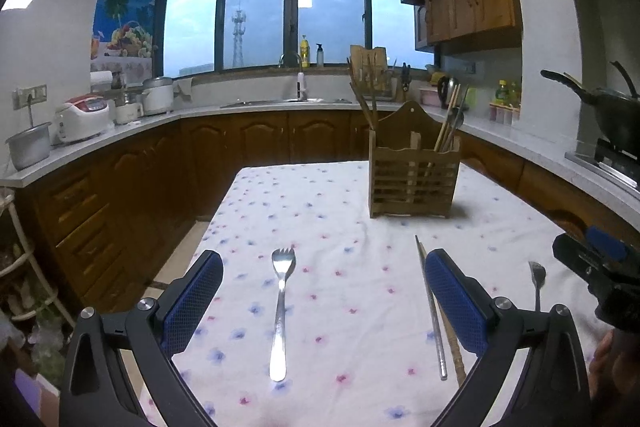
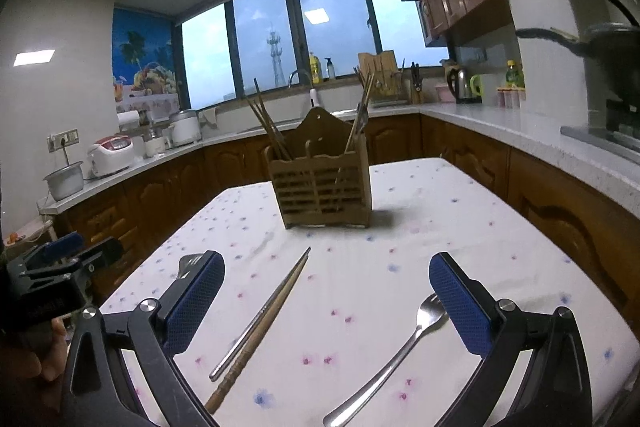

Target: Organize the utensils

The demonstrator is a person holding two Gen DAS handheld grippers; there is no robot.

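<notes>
left gripper (image 1: pixel 324 291) hangs low over the counter (image 1: pixel 340 195) with jaws spread wide, nothing between the pads; fork (image 1: pixel 280 311) lies flat right under the gap, tines pointing away toward the holder, handle toward the camera. right gripper (image 2: pixel 326 293) likewise released and empty, jaws wide; spoon (image 2: pixel 396 355) lies diagonally just inside its right finger, bowl up near the pad. two chopsticks, one metal chopstick (image 2: pixel 260 315) and one wooden chopstick (image 2: pixel 256 339), lie side by side touching, between the fork and the spoon, tips pointing toward the holder. wooden utensil holder (image 2: pixel 320 187) stands upright further back on the flowered cloth, well apart from the loose pieces, already has chopsticks in its left and right compartments; a spoon seems to be in the right one, hard to tell. step looks like pre-grasp: nothing picked yet, four loose utensils still to sort. next move probably calls for lowering either gripper onto the thin flat handle, closing across it, then lifting and dropping it upright into a compartment. flat metal on cloth may slip, chopsticks may separate
</notes>
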